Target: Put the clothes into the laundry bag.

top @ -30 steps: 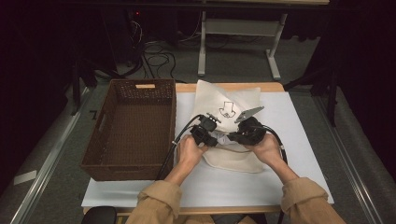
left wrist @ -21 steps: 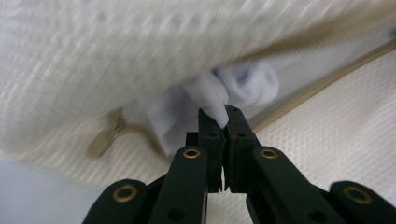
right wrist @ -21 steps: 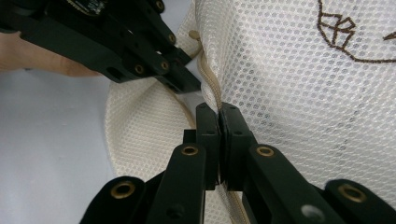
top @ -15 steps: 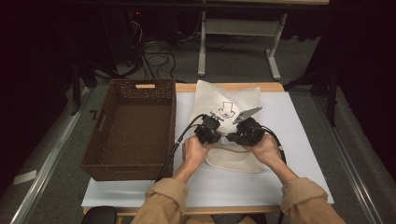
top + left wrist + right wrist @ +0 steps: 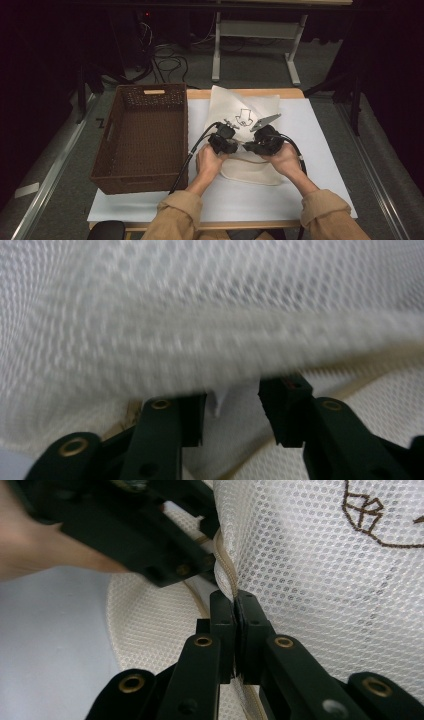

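Risking a slipped hem if the left gripper (image 5: 230, 407), jaws just reopened and parted around the white mesh laundry bag (image 5: 252, 107) on the table mat (image 5: 320, 150), recloses on blurred fabric. Right gripper (image 5: 234, 612) clamping the bag's beige edging. Wicker basket (image 5: 107, 150) sitting beside, looking empty.

Place: lab or recording room
Signs: dark surround, floor cables (image 5: 165, 55), white-covered table (image 5: 320, 150), bench legs (image 5: 216, 55)

mesh bag (image 5: 248, 112) | white, embroidered | rumpled, far end raised | table centre
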`<state>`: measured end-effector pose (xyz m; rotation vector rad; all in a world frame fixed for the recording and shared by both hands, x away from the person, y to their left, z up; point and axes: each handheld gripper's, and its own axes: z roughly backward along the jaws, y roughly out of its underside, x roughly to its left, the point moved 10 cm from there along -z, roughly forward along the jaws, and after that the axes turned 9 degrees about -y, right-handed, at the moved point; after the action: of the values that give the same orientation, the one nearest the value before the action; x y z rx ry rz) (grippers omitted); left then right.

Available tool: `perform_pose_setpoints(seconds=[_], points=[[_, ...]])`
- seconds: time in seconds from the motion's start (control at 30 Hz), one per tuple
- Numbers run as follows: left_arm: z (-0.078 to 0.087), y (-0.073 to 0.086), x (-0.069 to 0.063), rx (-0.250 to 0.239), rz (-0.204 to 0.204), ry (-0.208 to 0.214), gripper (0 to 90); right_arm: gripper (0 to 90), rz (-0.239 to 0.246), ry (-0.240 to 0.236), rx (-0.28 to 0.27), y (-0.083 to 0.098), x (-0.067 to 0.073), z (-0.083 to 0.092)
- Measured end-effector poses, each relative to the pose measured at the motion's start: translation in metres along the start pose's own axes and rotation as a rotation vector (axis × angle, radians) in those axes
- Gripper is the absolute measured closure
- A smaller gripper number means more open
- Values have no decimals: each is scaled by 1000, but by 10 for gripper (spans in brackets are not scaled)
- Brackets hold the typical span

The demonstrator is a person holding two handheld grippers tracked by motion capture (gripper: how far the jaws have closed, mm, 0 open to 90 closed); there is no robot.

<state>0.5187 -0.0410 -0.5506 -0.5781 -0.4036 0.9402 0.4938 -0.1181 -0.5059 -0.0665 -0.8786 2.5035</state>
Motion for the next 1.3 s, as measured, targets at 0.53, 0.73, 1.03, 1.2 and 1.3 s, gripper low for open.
perform_pose_setpoints(seconds=[0.53,0.73,1.03,1.2,1.3], points=[[-18,11,-11,-5,51,13,685,884,-13,-5,-6,1,-1,1],[-23,5,3,-37,115,-17,873,883,-12,-7,-1,1,1,0],[13,20,0,-1,48,-67,581,883,-17,-10,-11,3,-1,2],[22,35,1,29,66,-107,532,883,-16,-7,-16,2,-2,3],[19,40,3,65,66,-127,517,883,-13,-8,-13,2,-2,3]])
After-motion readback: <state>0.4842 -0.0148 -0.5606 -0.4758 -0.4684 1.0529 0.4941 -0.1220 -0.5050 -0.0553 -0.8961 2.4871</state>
